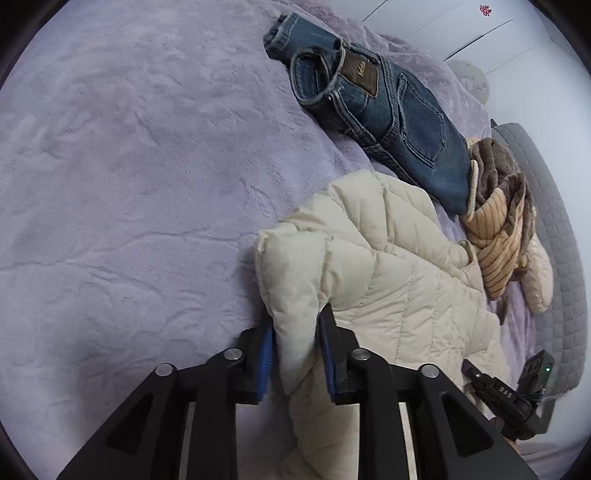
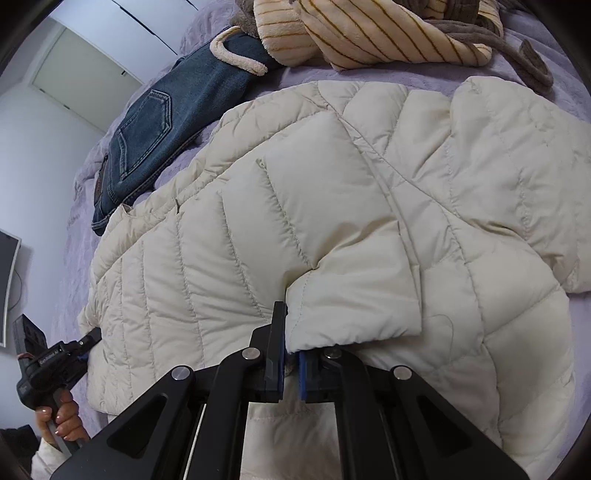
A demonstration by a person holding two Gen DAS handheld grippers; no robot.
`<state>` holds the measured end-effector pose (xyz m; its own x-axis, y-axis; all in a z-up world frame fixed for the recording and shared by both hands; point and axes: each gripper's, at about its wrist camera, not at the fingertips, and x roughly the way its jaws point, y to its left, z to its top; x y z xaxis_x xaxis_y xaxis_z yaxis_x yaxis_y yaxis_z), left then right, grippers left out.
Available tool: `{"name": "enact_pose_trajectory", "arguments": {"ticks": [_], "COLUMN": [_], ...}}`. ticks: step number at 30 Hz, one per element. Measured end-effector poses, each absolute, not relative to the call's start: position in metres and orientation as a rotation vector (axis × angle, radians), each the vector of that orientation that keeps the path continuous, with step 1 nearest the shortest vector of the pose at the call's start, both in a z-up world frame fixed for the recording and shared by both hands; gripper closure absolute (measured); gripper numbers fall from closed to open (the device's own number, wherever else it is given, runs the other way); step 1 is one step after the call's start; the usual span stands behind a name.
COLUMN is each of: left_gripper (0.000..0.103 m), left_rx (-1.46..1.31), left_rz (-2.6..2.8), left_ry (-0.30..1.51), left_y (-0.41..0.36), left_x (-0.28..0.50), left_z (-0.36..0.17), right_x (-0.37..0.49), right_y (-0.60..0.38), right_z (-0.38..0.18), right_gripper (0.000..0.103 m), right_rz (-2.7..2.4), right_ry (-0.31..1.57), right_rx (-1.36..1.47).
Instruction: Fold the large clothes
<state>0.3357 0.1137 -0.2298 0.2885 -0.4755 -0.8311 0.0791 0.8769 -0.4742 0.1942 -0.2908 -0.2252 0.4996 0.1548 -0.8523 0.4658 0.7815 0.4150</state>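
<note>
while the cream puffer jacket [image 2: 332, 206] lies spread across the lavender bed cover [image 1: 129, 166], the left gripper [image 1: 295, 350] pinches a bunched fold of its edge between blue-padded jaws. the right gripper [image 2: 291, 354] has its jaws nearly pressed together on a thin bit of the jacket's hem. folded jeans [image 1: 388, 107] lie just beyond the jacket, touching a striped plush garment [image 2: 369, 33].

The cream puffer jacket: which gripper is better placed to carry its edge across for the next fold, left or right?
Probably the left. The left gripper pinches a raised corner of the cream puffer jacket, beside bare purple blanket. The right gripper holds a folded flap lying on the jacket's middle.
</note>
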Motion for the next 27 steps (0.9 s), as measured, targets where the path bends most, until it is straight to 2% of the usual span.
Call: {"name": "enact_pose_trajectory", "arguments": {"ticks": [1,2,6,10,16,21,27], "left_gripper": [0.054,0.053,0.053,0.053,0.052,0.05,0.05], "left_rx": [-0.333,-0.305,-0.294,-0.194,0.028,0.047,0.053], "left_rz": [-0.338,-0.302,-0.301,-0.38,-0.297,-0.273,-0.253], "left_ry": [1.208,1.184,1.136,1.104,1.18,1.143,1.137], "left_y": [0.117,0.124,0.135,0.109,0.079,0.079,0.079], "left_x": [0.333,0.329,0.317,0.292,0.255,0.249,0.253], "left_z": [-0.223,-0.216,-0.191,-0.174,-0.224,-0.225,-0.215], "right_x": [0.194,0.194,0.193,0.192,0.191,0.189,0.169], "right_y": [-0.291,-0.292,-0.292,-0.291,-0.292,-0.298,-0.317], "right_z": [-0.225,-0.225,-0.226,-0.227,-0.227,-0.227,-0.212], "right_gripper": [0.098,0.098,0.098,0.098,0.098,0.097,0.08], "right_rz": [-0.204,-0.202,-0.204,-0.198,-0.199,-0.173,-0.239], "right_ry": [1.052,1.053,1.051,1.048,1.048,1.042,1.026], "right_rx": [0.675,0.677,0.69,0.69,0.695,0.721,0.743]}}
